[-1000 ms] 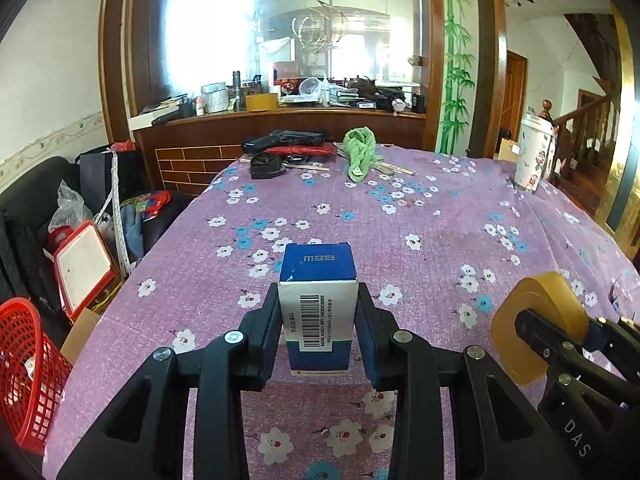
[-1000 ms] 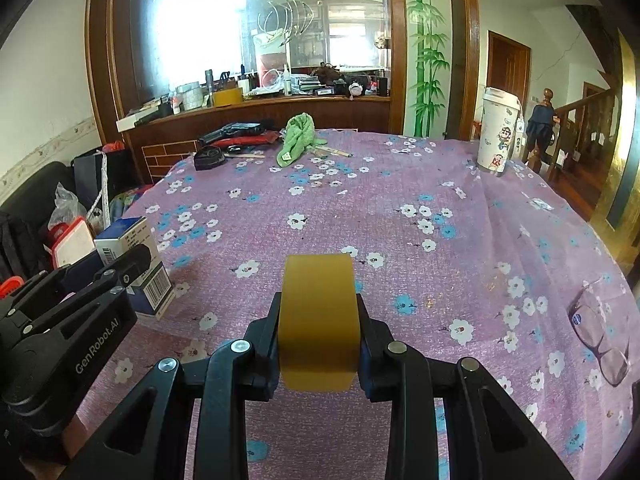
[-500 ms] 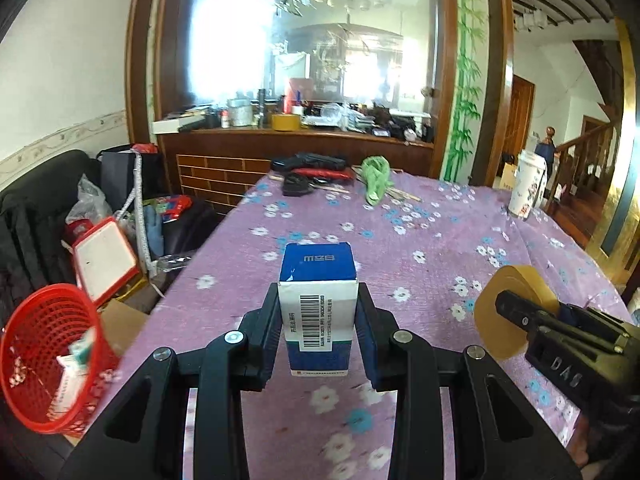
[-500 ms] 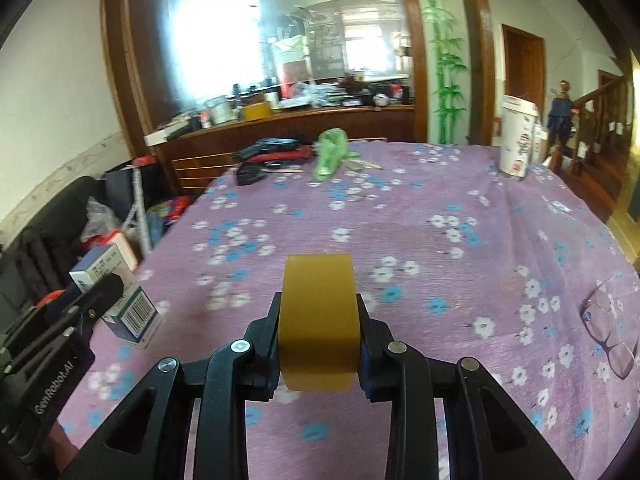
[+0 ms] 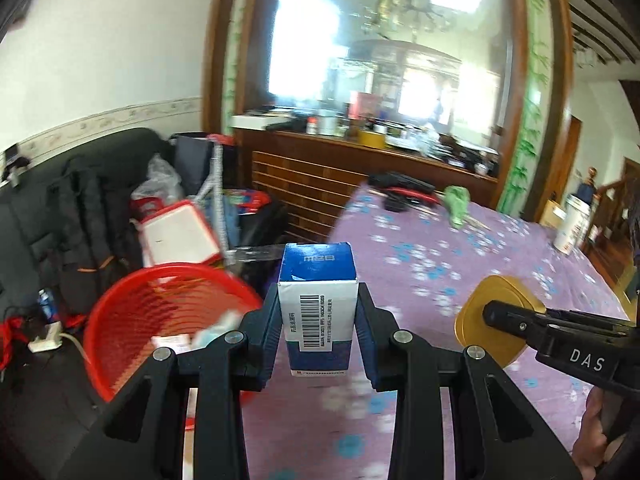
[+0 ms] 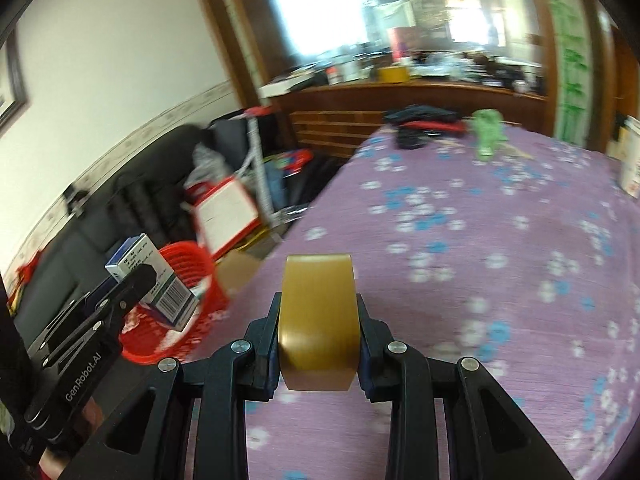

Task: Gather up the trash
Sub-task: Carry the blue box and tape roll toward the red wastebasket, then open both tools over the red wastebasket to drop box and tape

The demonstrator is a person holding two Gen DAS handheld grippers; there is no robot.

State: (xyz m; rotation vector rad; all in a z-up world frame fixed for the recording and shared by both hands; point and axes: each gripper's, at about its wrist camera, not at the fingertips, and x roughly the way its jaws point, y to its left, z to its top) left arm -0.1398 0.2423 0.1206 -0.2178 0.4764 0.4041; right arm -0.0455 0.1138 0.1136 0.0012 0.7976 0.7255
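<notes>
My left gripper is shut on a blue and white carton with a barcode, held upright above the table's left edge. Just left of it and lower stands a red mesh basket with some paper scraps inside. My right gripper is shut on a roll of brown tape, over the purple flowered tablecloth. In the right wrist view the carton and the left gripper hang in front of the red basket. The tape roll shows at the right of the left wrist view.
On the far part of the table lie a green cloth, dark tools and a tall paper cup. A black sofa, bags and a red-framed board crowd the floor left of the table. A wooden counter stands behind.
Both grippers have swung left and risen, each still holding its object. The red basket now sits much closer, right beside the carton, and the table has shifted right in both views.
</notes>
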